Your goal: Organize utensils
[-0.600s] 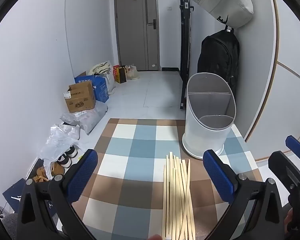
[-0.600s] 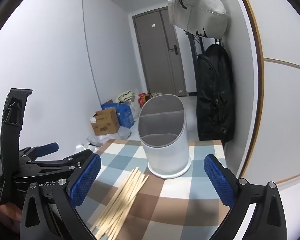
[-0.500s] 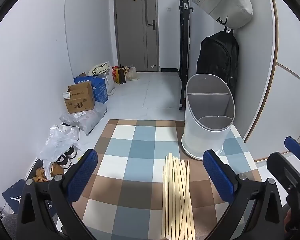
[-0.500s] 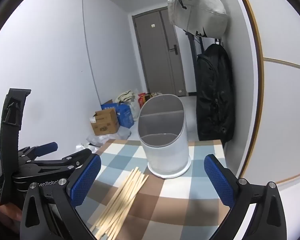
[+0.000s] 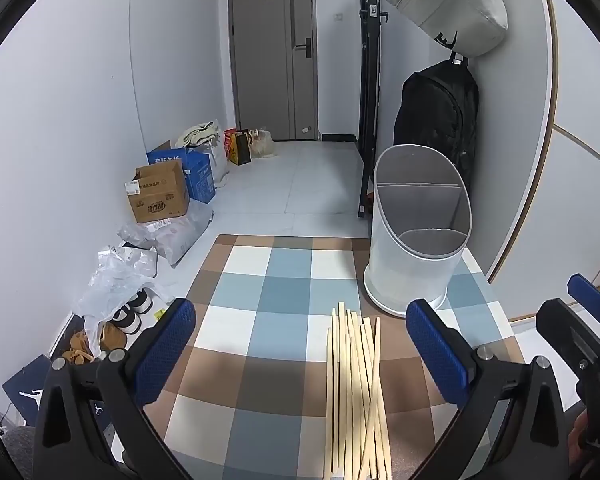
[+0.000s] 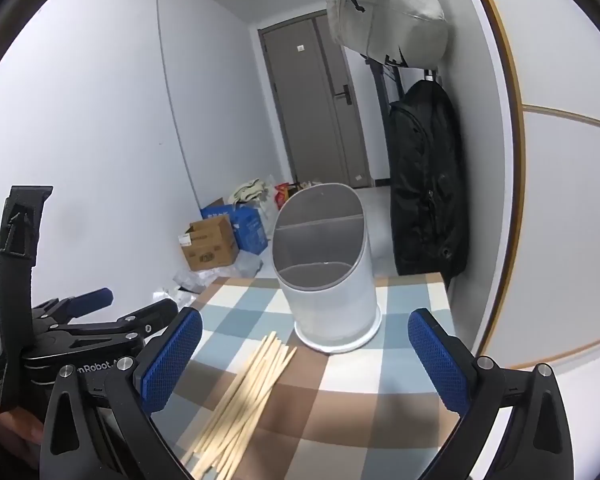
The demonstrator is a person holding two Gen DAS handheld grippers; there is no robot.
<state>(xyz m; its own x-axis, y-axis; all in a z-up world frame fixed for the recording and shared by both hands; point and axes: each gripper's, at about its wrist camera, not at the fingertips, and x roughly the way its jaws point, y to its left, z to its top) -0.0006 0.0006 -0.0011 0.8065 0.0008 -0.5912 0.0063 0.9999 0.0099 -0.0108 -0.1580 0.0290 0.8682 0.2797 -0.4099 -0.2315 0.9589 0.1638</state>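
Observation:
A loose bundle of pale wooden chopsticks (image 5: 356, 392) lies on the checked tablecloth (image 5: 276, 320), tips toward a white utensil holder (image 5: 416, 240) with grey inner dividers and nothing in it. My left gripper (image 5: 300, 356) hovers above the near end of the chopsticks, open, nothing between its blue pads. In the right wrist view the chopsticks (image 6: 244, 396) run diagonally toward the holder (image 6: 328, 276). My right gripper (image 6: 306, 356) is open too, above the cloth (image 6: 380, 360) in front of the holder. The left gripper's body shows at that view's left edge.
The table ends just past the holder; beyond it lies a tiled floor with cardboard boxes (image 5: 158, 192), bags and shoes along the left wall. A black backpack (image 5: 436, 116) and a grey bag (image 5: 452, 4) hang on the right wall. A grey door (image 5: 272, 52) closes the hallway.

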